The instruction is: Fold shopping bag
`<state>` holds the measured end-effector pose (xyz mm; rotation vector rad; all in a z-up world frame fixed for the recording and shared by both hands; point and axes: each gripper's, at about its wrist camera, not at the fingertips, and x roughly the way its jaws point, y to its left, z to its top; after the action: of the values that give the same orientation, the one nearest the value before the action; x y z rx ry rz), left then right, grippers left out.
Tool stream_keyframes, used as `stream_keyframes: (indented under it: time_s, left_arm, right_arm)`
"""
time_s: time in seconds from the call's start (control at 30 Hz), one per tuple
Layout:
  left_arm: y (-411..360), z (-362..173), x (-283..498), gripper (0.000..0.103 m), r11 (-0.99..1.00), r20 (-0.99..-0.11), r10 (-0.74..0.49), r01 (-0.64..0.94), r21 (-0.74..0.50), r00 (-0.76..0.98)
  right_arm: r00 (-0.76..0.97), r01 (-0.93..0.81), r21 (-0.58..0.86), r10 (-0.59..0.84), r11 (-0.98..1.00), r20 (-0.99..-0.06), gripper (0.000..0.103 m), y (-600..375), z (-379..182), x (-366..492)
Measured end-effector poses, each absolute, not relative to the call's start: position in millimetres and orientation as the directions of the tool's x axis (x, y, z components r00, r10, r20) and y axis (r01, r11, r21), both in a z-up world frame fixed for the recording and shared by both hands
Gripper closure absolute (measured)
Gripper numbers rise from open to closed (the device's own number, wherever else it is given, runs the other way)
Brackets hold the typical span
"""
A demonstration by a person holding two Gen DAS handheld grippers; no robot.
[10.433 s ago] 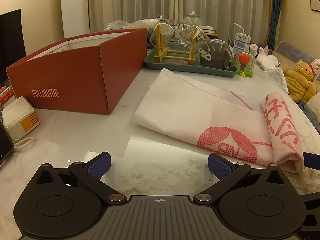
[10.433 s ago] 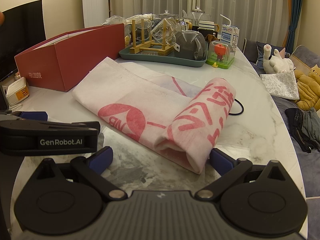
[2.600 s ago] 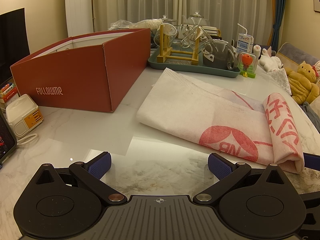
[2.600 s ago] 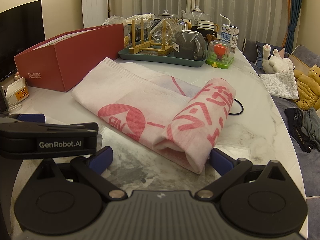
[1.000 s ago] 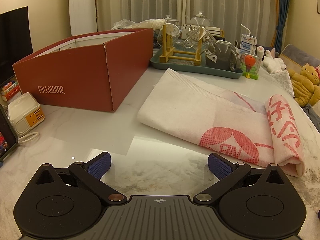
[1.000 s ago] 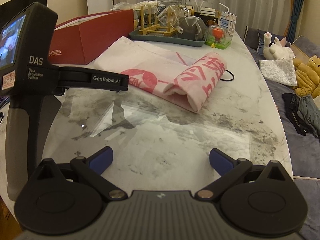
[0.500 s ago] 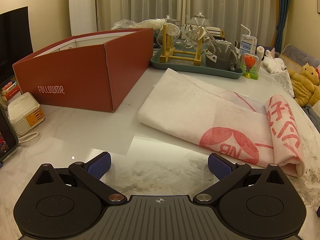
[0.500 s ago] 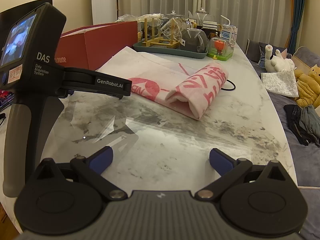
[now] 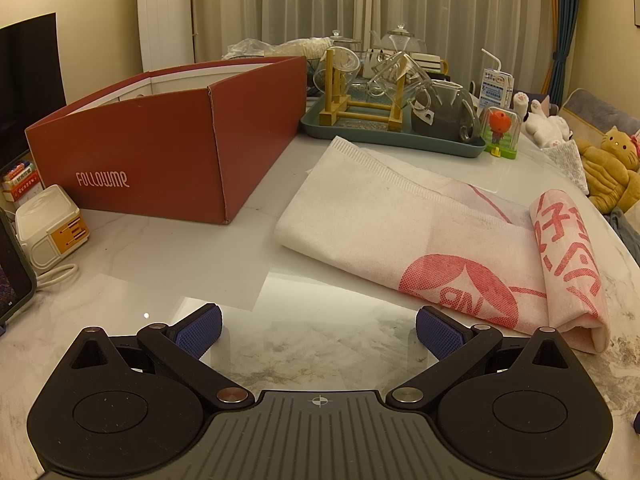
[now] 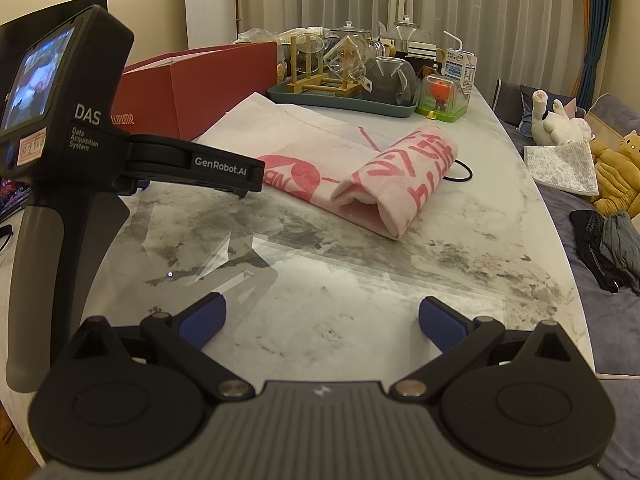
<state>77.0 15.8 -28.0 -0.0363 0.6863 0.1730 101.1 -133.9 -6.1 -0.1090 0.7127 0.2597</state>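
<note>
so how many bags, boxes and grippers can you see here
shopping bag: 1
red box: 1
grippers: 2, left gripper and right gripper, both open
total: 4

Hidden, cropped and unreadable items, both wrist views

Shopping bag (image 10: 360,172): near left corner concealed behind the left tool (image 10: 192,166) in the right wrist view; what lies inside its rolled end cannot be seen. Red box (image 9: 160,140): interior not visible over its wall; in the right wrist view its printed word is part-covered by the left tool's body. Tablet (image 9: 10,276): cut off by the left edge of the left wrist view, screen content illegible. Milk carton (image 9: 497,88): label print too small to read. Dark clothing (image 10: 608,248): partly cropped at the right edge.
</note>
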Motion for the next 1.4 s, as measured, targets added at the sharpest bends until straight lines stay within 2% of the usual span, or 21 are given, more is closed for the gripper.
stream_keyframes:
  time_s: [0.33,1.4]
  left_arm:
    - [15.7,-28.2,77.0,0.000,0.985,-0.633,0.147,-0.171,0.024,0.760]
    - [15.4,-28.1,77.0,0.000,0.985,-0.633,0.147,-0.171,0.024,0.760]
  right_arm:
    - [0.744,-0.195,0.001,0.149,0.981,-0.651,0.000,-147.4,-7.2,125.2]
    - [0.744,-0.194,-0.005,0.144,0.981,-0.652,0.000,-147.2,-8.3,127.7]
